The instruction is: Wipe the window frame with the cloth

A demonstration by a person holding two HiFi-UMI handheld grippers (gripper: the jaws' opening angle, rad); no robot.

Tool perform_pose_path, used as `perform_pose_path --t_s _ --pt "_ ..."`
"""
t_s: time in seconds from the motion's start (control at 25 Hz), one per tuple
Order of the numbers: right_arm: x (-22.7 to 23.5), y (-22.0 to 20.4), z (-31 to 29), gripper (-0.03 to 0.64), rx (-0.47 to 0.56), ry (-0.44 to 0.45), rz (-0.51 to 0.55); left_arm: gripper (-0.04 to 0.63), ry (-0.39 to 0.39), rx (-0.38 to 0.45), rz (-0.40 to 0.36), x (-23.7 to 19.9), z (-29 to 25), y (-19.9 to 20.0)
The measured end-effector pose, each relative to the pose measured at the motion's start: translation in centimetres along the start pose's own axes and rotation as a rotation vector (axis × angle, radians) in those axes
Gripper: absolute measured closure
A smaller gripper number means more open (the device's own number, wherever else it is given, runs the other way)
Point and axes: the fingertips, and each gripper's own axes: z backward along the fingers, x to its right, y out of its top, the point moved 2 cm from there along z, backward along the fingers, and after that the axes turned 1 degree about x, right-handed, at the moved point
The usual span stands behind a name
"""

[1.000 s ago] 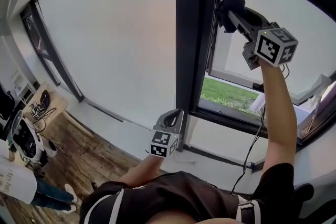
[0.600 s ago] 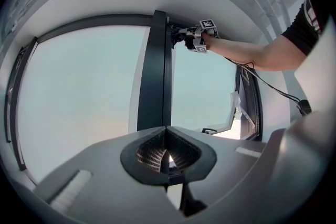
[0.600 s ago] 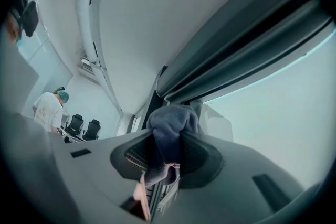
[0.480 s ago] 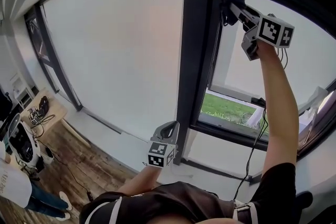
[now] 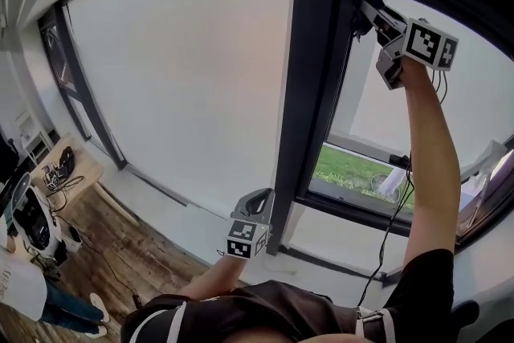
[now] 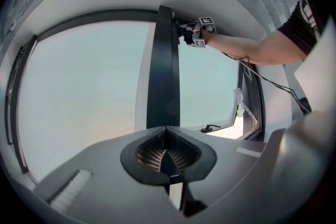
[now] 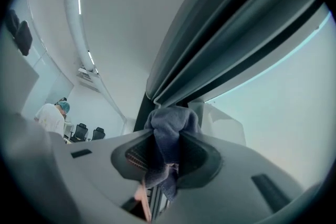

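The dark window frame (image 5: 309,92) runs up the middle of the head view, and its top rail crosses above the open sash. My right gripper (image 5: 366,13) is raised on an outstretched arm into the frame's upper corner. It is shut on a dark blue-grey cloth (image 5: 358,25). In the right gripper view the cloth (image 7: 169,131) bulges from between the jaws and touches the underside of the frame's top rail (image 7: 226,44). My left gripper (image 5: 255,202) hangs low beside the post's foot, shut and holding nothing. Its jaws (image 6: 167,153) point at the post (image 6: 163,71).
The window sash stands open with a handle (image 6: 210,127) on it; grass (image 5: 353,169) shows outside. A cable (image 5: 392,221) hangs from my right arm. At lower left stand a small table (image 5: 68,161) and a person (image 5: 36,289). Another person (image 7: 52,115) and chairs (image 7: 86,132) are in the room behind.
My right gripper has gone up and to the right with the cloth, from the post's side into the top corner of the frame. The left gripper has hardly moved.
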Motion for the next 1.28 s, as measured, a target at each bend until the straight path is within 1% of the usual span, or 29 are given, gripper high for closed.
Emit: perform_pose_path --t_s 0.08,0.16,0.28,0.4,0.48,0.72,1.28 --pt "-0.2 -0.2 -0.1 0.511 0.0 0.035 -0.003 0.586 0.001 -0.001 -0.055 0.0 -0.1 -0.1" --pt "-0.7 -0.5 -0.1 0.513 -0.013 0.077 -0.004 0.586 -0.01 -0.007 -0.076 0.3 -0.3 -0.3" --pt "-1.1 -0.9 0.1 0.514 -0.028 0.104 -0.039 0.586 -0.025 -0.012 -0.061 0.4 -0.8 -0.5" --pt "-1.4 -1.1 0.4 0.515 -0.041 0.128 -0.017 0.586 -0.031 -0.01 -0.048 0.7 -1.2 -0.4" --pt "-1.4 -2.0 0.8 0.515 -0.068 0.145 -0.016 0.586 -0.037 -0.014 -0.043 0.9 -1.4 -0.4" --pt "-2.1 -4.7 1.2 0.515 -0.114 0.153 -0.017 0.586 -0.042 -0.024 -0.021 1.0 -1.6 -1.0" --pt "-2.9 -11.0 3.2 0.515 -0.223 0.14 0.081 0.586 -0.059 -0.064 -0.014 1.5 -2.6 -2.1"
